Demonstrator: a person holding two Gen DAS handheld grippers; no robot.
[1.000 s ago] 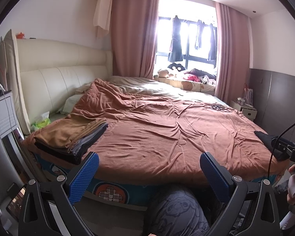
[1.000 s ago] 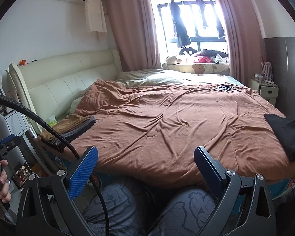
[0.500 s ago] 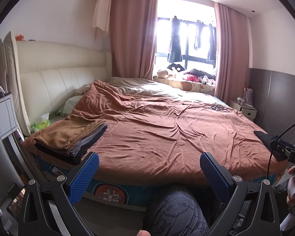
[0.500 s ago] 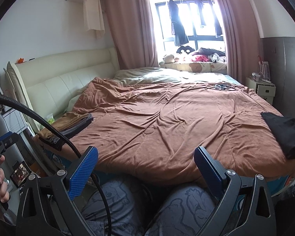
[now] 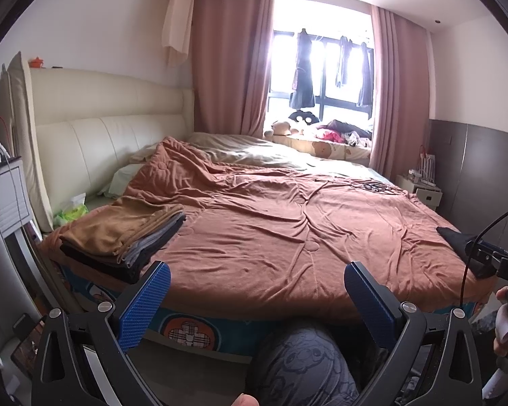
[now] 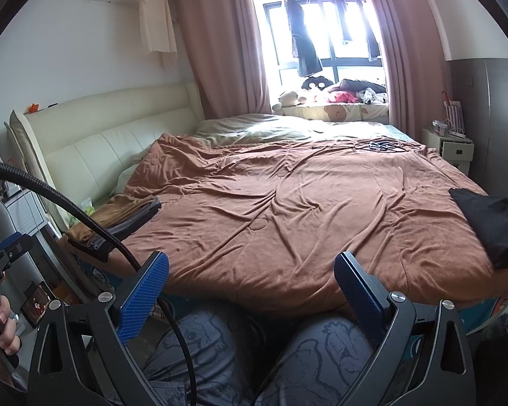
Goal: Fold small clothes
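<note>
A stack of folded clothes [image 5: 125, 237], brown on top with grey and black beneath, rests on the bed's near left corner; it also shows in the right wrist view as the folded stack [image 6: 118, 220]. A loose black garment [image 6: 491, 223] lies crumpled at the bed's near right edge, seen partly as the black garment [image 5: 457, 240] in the left wrist view. My left gripper [image 5: 254, 301] is open and holds nothing, hovering in front of the bed's near edge. My right gripper [image 6: 250, 291] is also open and holds nothing, above a person's knees [image 6: 288, 355].
A rust-brown quilt [image 5: 288, 223] covers the wide bed with a cream headboard [image 5: 101, 142] at the left. A bedside cabinet [image 5: 6, 196] stands at the left, a small nightstand [image 6: 453, 149] at the far right. Cables [image 6: 379, 145] lie on the quilt's far side.
Both views have shifted only slightly. The black garment sits a little lower and nearer in the right wrist view. Both grippers stay open.
</note>
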